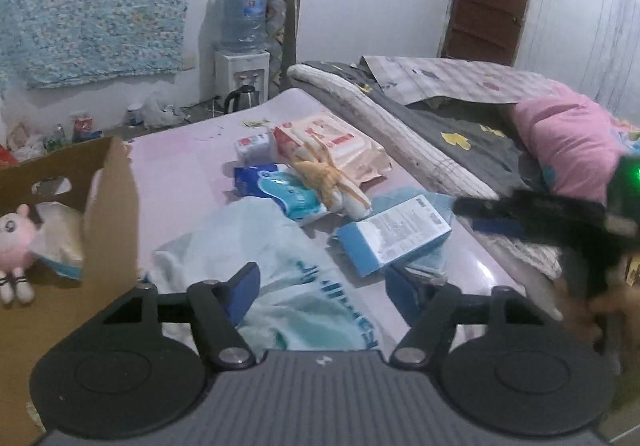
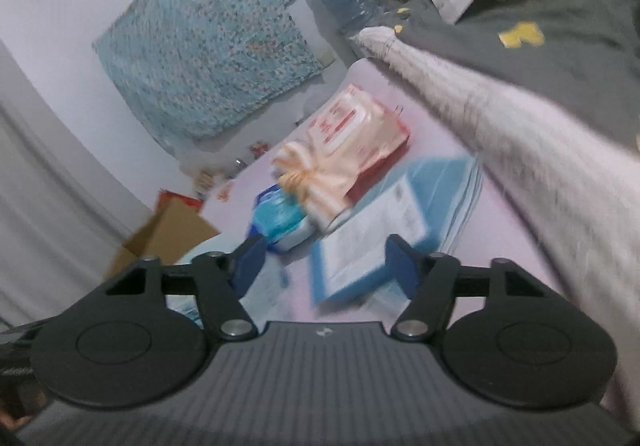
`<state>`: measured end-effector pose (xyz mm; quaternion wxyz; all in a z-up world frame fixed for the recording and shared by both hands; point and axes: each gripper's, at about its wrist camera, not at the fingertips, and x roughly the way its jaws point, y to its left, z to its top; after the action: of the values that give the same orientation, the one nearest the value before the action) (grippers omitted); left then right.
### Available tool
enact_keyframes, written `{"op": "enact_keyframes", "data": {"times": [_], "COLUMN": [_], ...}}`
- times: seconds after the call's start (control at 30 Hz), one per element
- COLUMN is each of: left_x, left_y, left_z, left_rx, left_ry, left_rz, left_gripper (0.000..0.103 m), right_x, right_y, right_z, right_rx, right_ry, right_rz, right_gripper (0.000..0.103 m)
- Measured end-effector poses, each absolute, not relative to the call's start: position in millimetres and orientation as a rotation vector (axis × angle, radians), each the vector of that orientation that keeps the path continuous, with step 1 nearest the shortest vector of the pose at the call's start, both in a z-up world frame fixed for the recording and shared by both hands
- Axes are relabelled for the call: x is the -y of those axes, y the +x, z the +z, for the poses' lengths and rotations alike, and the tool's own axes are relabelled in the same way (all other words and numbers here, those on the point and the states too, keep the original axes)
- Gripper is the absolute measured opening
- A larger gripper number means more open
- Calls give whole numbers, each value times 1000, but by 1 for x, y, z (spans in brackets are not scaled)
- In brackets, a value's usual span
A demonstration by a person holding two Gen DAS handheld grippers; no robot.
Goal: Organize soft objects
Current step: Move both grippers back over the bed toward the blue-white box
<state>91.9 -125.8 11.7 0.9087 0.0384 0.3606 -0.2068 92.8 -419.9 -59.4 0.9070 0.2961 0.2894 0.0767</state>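
Hovering over pink bed surface [image 1: 192, 165]: right gripper [image 2: 324, 262] part open, nothing held, blue box [image 2: 368, 246] lying directly ahead, long axis slanting away up-right. Left gripper [image 1: 320, 286] part open, empty, above pale plastic bag [image 1: 280, 266]. Cardboard box [image 1: 108, 205] left.

No text can be read in either view. The blue box [image 1: 394, 237] near the middle of the bed carries a white label with fine print, too small and blurred to make out. The pink-and-red wipes pack [image 1: 332, 143] farther back shows red lettering, also illegible. The water jug [image 1: 244, 15] by the far wall bears a blue label, unreadable.
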Motion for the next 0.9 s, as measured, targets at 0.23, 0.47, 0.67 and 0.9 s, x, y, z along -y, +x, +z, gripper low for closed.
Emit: {"op": "enact_keyframes", "data": {"times": [0.23,0.47,0.67,0.9], "left_x": [140,142,142,148], "left_y": [102,105,105,102], "left_z": [-6,-14,-14,-18], "left_rx": [-794,-841,-839,-849], "left_ry": [71,62,34,23], "left_rz": [-435,-433,-440,-486], "left_gripper": [47,39,38,38], "right_x": [421,405,405,413], "right_y": [187,233,209,125], "right_z": [-70,-84,-90,-101], "right_rx": [-663,-735,-815,-853], "right_ry": [396,279,275,441], "right_rz": [163,198,261,341], "right_gripper": [48,48,50,50]}}
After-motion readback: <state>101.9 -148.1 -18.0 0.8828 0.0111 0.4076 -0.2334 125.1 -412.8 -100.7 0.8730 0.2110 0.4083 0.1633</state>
